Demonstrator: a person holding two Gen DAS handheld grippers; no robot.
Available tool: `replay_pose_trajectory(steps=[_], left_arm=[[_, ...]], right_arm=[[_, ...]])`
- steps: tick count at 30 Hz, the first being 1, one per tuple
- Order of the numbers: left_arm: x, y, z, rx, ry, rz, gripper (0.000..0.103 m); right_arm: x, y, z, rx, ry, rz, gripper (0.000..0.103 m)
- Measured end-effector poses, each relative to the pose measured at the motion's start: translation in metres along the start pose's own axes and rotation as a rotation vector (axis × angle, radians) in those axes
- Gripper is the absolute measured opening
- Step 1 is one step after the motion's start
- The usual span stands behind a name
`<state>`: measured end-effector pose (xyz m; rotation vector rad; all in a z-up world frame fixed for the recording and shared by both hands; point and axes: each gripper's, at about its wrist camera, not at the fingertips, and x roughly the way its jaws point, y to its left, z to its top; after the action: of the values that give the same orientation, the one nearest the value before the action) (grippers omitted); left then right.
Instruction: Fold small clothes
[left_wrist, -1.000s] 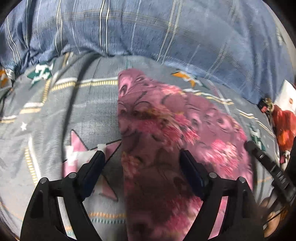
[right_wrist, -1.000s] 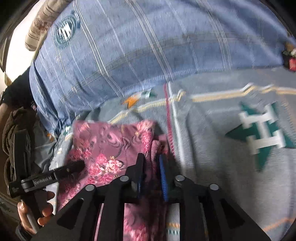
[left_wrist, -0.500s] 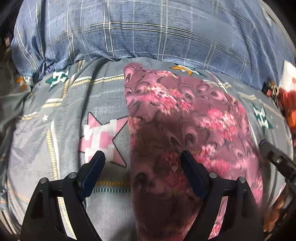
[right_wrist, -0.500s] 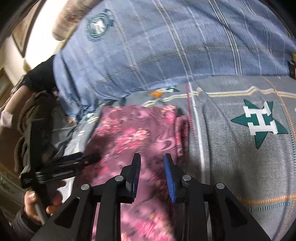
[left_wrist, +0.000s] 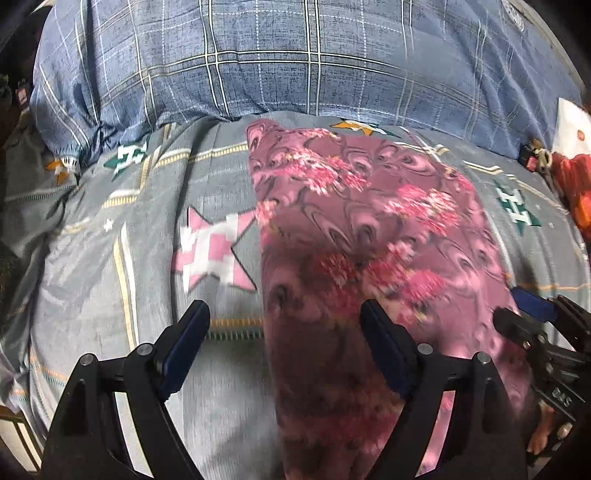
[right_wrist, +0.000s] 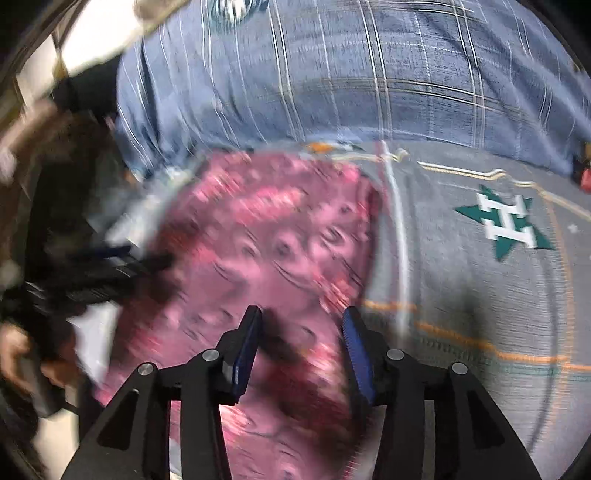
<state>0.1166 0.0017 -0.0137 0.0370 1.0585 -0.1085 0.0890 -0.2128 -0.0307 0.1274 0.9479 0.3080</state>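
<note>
A pink and mauve floral garment (left_wrist: 369, 236) lies flat on the grey patterned bedsheet (left_wrist: 110, 266). It also shows in the right wrist view (right_wrist: 266, 251). My left gripper (left_wrist: 284, 332) is open and empty above the garment's left edge, near its front end. My right gripper (right_wrist: 301, 332) is open and empty above the garment's right part. The right gripper also shows at the right edge of the left wrist view (left_wrist: 532, 317). The left gripper shows blurred at the left of the right wrist view (right_wrist: 110, 266).
A big blue plaid pillow (left_wrist: 295, 62) lies across the back of the bed, just behind the garment. Red and white items (left_wrist: 569, 162) sit at the far right. Dark clothing (right_wrist: 55, 166) is heaped at the left of the bed.
My right gripper has opened and let go of the garment's right edge. Both grippers have pulled back towards me. The garment now lies flat and spread out.
</note>
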Motion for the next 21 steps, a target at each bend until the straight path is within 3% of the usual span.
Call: replay_pose_trajectory(steps=[3,7,13,16,17,18,19,21], left_arm=[[-0.003,0.006,-0.020,-0.015,0.004,-0.035,0.085],[0.006,0.006,-0.034,-0.001,-0.004,-0.040,0.090],[-0.015,0.019,-0.043,-0.048,0.031,-0.113,0.089],[-0.012,0.018,-0.060,-0.032,0.058,-0.130,0.089],[-0.007,0.017,-0.064,-0.021,0.077,-0.128,0.089],[-0.003,0.016,-0.067,-0.017,0.092,-0.118,0.089],[-0.001,0.017,-0.069,-0.024,0.097,-0.110,0.089],[-0.004,0.021,-0.071,-0.047,0.092,-0.129,0.089]], right_arm=[[-0.010,-0.003,-0.005,0.019,-0.018,0.058,0.048],[0.017,-0.001,-0.016,-0.079,0.077,-0.041,0.062],[-0.017,-0.011,-0.021,0.014,0.014,0.038,0.065],[-0.015,-0.010,-0.037,0.032,0.071,0.098,0.065],[-0.013,-0.009,-0.038,0.028,0.085,0.100,0.057],[-0.009,-0.006,-0.045,0.006,0.105,0.100,0.030],[-0.008,-0.002,-0.047,-0.024,0.106,0.081,0.014],[-0.023,0.003,-0.046,-0.061,0.052,0.084,0.009]])
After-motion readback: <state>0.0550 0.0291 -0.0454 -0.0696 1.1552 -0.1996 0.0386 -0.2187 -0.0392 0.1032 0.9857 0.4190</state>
